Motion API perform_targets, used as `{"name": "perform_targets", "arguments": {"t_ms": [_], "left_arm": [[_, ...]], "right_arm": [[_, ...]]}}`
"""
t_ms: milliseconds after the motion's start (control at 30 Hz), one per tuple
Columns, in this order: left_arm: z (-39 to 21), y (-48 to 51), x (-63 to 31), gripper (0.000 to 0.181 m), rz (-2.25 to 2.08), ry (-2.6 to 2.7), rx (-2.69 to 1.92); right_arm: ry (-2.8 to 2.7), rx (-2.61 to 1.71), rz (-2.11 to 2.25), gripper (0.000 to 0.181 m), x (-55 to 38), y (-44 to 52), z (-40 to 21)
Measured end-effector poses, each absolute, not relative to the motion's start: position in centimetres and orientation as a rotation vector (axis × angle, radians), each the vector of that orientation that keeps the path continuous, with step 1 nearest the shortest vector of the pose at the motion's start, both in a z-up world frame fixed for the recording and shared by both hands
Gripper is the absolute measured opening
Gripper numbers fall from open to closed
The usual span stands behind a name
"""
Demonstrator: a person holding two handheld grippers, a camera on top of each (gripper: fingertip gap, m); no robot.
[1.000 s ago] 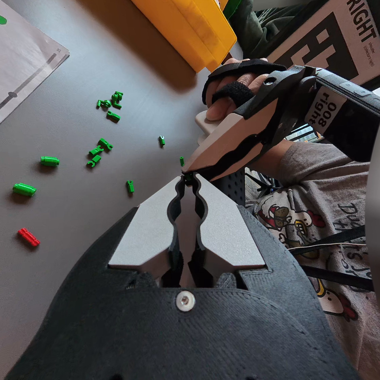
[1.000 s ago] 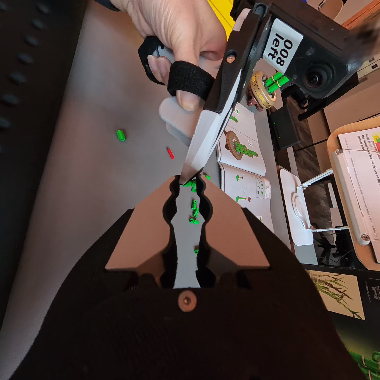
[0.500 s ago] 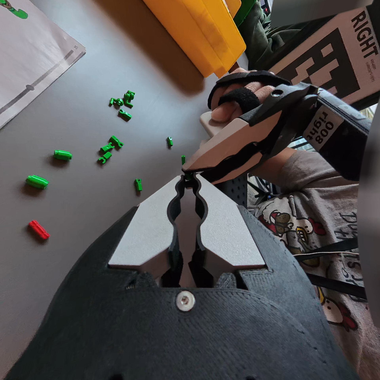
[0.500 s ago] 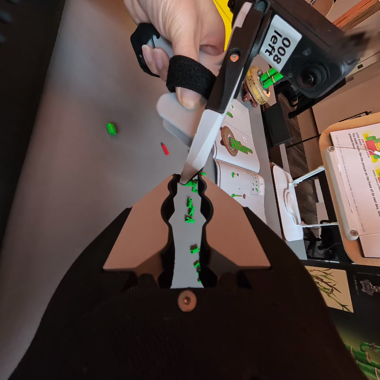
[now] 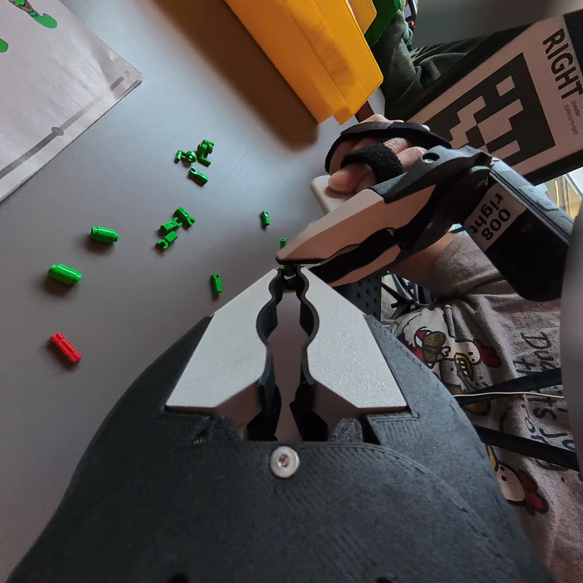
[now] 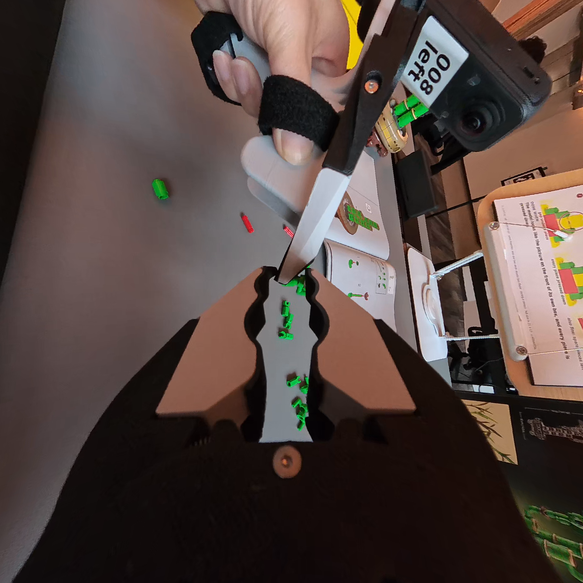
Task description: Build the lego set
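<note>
The left gripper (image 5: 288,274) is clenched on a tiny green lego piece (image 5: 287,270), mostly hidden between its tips. The right gripper (image 6: 285,277) meets it tip to tip above the grey table (image 5: 94,394); whether its nearly closed jaws grasp anything cannot be told, the left gripper covering them. Loose small green lego pieces (image 5: 172,225) lie scattered behind, the white instruction booklet (image 5: 47,94) cut off at the edge

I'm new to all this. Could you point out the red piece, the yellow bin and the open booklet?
red piece (image 5: 65,347): left wrist view, middle of its body.
yellow bin (image 5: 303,53): left wrist view, its side wall.
open booklet (image 6: 362,277): right wrist view, its near page.
</note>
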State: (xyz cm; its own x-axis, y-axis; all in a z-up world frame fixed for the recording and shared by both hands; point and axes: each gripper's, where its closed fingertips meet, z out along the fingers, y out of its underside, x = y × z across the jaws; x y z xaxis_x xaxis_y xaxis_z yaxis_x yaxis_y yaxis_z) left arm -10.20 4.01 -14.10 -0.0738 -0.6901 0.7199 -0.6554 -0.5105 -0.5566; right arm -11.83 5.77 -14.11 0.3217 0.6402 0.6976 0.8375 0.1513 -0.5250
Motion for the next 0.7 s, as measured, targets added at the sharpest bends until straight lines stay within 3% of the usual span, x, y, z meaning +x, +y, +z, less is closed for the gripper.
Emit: {"name": "perform_targets", "arguments": {"t_ms": [700], "left_arm": [[-11.0,4.7,-10.7,0.007,-1.997,1.384,-2.017]], "right_arm": [[-1.262,-1.524,-0.126,0.013,-11.9,5.7,-11.7]]}}
